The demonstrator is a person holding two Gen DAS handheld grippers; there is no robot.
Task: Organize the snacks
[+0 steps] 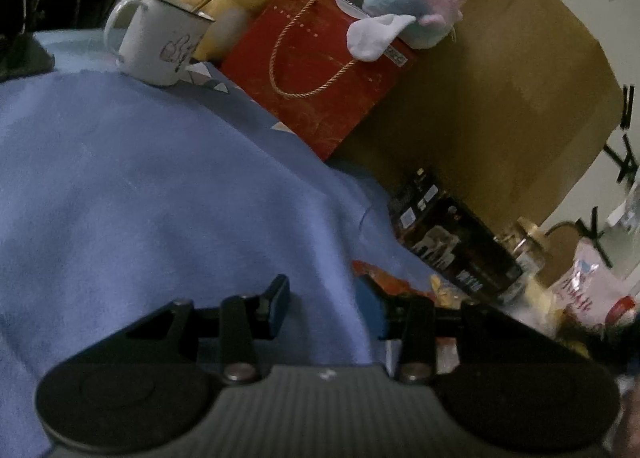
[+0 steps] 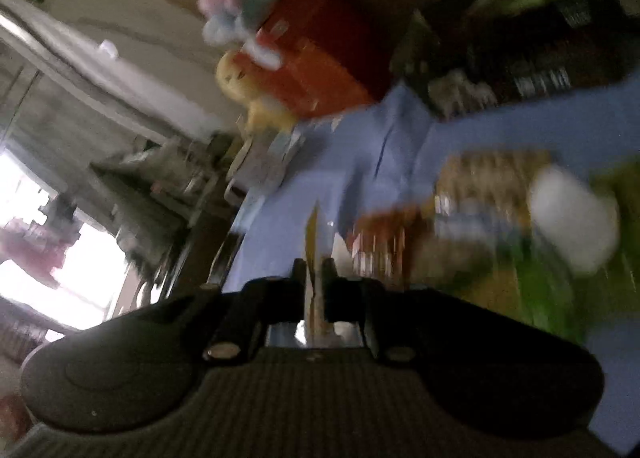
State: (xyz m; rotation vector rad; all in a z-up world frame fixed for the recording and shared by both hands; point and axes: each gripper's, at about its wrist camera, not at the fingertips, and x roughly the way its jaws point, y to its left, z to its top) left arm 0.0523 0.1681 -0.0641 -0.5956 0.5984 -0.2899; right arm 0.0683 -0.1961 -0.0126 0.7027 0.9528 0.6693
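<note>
2 grippers work over a blue cloth (image 1: 140,185) that covers the surface, with a cardboard sheet (image 1: 500,89) behind it. On the cloth a red gift bag (image 1: 320,69) stands beside a white mug (image 1: 156,41), with 2 plush toys against the bag. Snack packs (image 1: 580,290) lie right of the bag. The left gripper (image 1: 324,298) is spread, nothing between its fingers. The right gripper (image 2: 314,278) pinches a thin yellow packet (image 2: 313,242), edge-on, its long axis running away from the camera; this view is blurred.

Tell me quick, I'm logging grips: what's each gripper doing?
Left gripper: open, nothing between the fingers.
Right gripper: shut on a thin yellow packet.
</note>
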